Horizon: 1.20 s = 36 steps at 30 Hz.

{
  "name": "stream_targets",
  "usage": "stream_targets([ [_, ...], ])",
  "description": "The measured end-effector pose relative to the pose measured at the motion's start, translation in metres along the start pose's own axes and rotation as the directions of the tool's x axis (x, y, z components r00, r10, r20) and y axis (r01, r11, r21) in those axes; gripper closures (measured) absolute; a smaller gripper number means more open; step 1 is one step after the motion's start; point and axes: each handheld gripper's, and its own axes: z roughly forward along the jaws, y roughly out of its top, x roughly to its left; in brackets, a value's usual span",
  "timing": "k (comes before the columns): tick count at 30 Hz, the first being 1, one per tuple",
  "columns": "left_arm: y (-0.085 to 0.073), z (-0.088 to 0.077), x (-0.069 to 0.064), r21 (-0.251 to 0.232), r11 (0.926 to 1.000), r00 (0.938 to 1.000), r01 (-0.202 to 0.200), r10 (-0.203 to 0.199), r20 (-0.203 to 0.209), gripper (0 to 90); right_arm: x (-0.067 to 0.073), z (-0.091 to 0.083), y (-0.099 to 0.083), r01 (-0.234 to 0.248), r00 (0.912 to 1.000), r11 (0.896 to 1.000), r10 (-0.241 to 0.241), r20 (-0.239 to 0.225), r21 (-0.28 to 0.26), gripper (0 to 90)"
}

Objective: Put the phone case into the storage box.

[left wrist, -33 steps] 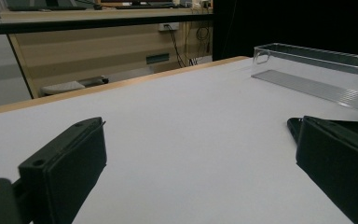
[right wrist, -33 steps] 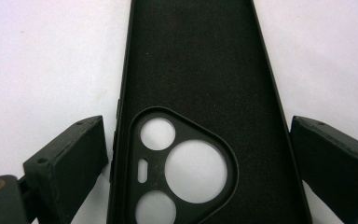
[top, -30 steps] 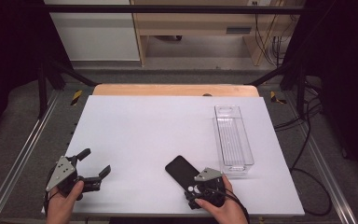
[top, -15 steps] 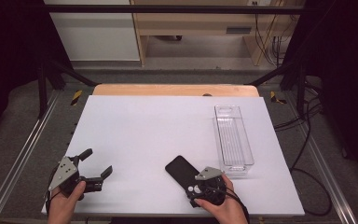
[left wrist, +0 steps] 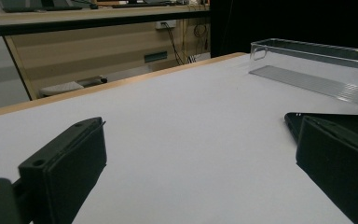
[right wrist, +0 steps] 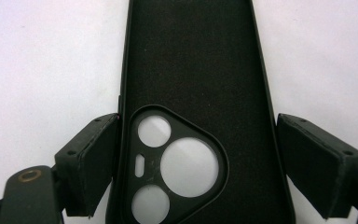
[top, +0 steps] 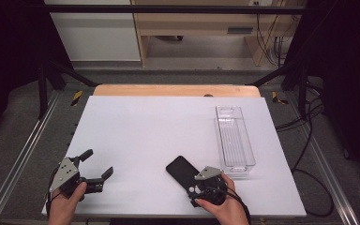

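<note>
A black phone case [top: 183, 169] lies flat on the white table [top: 168, 131], camera cut-out towards me. My right gripper [top: 198, 183] points down over its near end. In the right gripper view the case [right wrist: 191, 70] runs up between the jaws of that gripper [right wrist: 198, 154]. The jaws have just been closing, and each pad now sits against a long edge of the case. My left gripper [top: 98, 163] rests at the table's near left, open, with nothing between its jaws [left wrist: 200, 158]. Its view also catches the case [left wrist: 326, 122] farther off.
A clear, empty plastic tray [top: 234, 138] lies lengthwise at the right of the table, just beyond the case; it also shows in the left gripper view [left wrist: 317, 65]. A wooden edge [top: 173, 90] borders the far side. Metal rails flank the table.
</note>
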Motion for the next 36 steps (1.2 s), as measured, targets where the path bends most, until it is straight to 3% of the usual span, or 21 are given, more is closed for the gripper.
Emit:
stream_targets([
  [11, 0.001, 0.000, -0.002, 0.004, 0.9998, 0.9998, -0.019, 0.019, 0.000, 1.7, 0.006, -0.004, 0.006, 0.028, 0.9995, 1.000, -0.028, 0.015, -0.012, 17.2],
  [17, 0.005, 0.003, -0.012, 0.002, 0.9984, 0.9984, -0.056, 0.056, -0.011, 1.8, 0.006, -0.016, 0.018, 0.043, 0.9990, 0.998, -0.043, 0.011, -0.036, 17.2],
  [21, 0.015, 0.017, -0.026, 0.002, 0.9940, 0.9938, -0.110, 0.110, 0.019, 2.0, -0.002, -0.019, 0.032, 0.055, 0.9985, 0.998, -0.056, -0.003, -0.020, 17.2],
  [23, 0.025, 0.028, -0.033, -0.006, 0.9884, 0.9877, -0.152, 0.152, 0.037, 1.9, -0.007, -0.022, 0.043, 0.065, 0.9978, 0.998, -0.065, -0.014, -0.010, 17.2],
  [27, 0.052, 0.054, -0.046, -0.031, 0.9813, 0.9779, -0.190, 0.192, 0.083, 2.3, -0.018, -0.031, 0.070, 0.085, 0.9962, 0.996, -0.085, -0.016, 0.004, 17.2],
  [30, 0.067, 0.074, -0.051, -0.044, 0.9737, 0.9702, -0.224, 0.227, 0.086, 2.5, -0.028, -0.037, 0.090, 0.079, 0.9968, 0.997, -0.079, 0.002, -0.013, 17.2],
  [35, 0.056, 0.085, -0.055, -0.050, 0.9766, 0.9735, -0.209, 0.213, 0.084, 2.7, -0.042, -0.036, 0.107, 0.036, 0.9992, 0.999, -0.036, -0.018, -0.034, 17.2],
  [36, 0.053, 0.085, -0.057, -0.028, 0.9734, 0.9688, -0.227, 0.229, 0.094, 2.9, -0.043, -0.035, 0.109, 0.030, 0.9992, 0.999, -0.031, -0.024, -0.036, 17.2],
])
